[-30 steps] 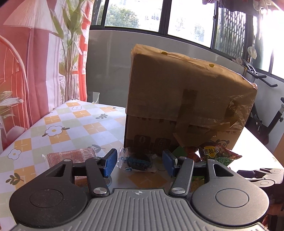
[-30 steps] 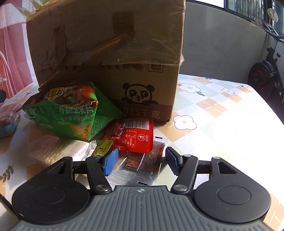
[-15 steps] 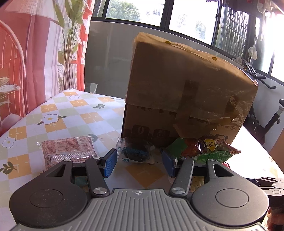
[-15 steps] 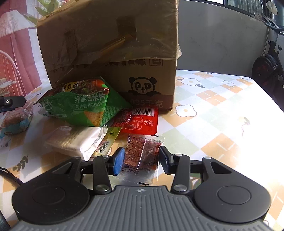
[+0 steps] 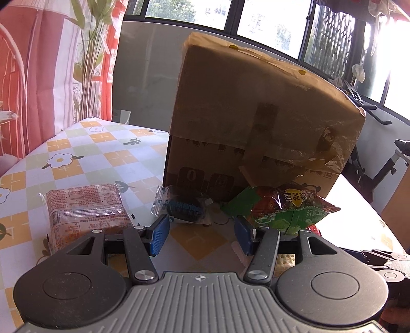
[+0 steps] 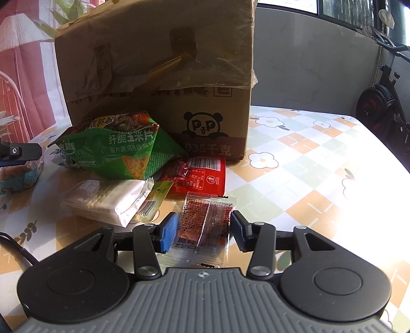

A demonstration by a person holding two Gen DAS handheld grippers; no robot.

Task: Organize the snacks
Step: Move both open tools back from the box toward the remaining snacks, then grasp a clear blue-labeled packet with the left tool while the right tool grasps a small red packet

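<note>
A: Where do we have room to move? Past our right gripper (image 6: 203, 231) on its right side the table (image 6: 320, 179) lies bare and sunlit out to its far edge.

B: Ahead of those jaws it is tighter. The cardboard box (image 6: 159, 76) stands as a wall well beyond the tips, with the green chip bag (image 6: 120, 151) and the red packet (image 6: 197, 176) lying against its foot.

A: And the small clear sachet (image 6: 205, 225)?

B: It lies flat between the right jaws, which sit narrow around it. The right pad looks to touch its edge; we cannot tell whether the left pad does. Just left of the left jaw lie a pale cracker pack (image 6: 107, 199) and a yellow sachet (image 6: 153, 202).

A: Our left gripper (image 5: 201, 233) stands half open over the checked, flower-printed cloth with nothing between the pads.

B: Just beyond its tips is a blue-wrapped snack (image 5: 183, 207), the box behind it. Beside the left jaw lies an orange-printed pack (image 5: 84, 207), and the green bag touches the right one. A striped curtain (image 5: 38, 76) and windows (image 5: 271, 23) close the room.
</note>
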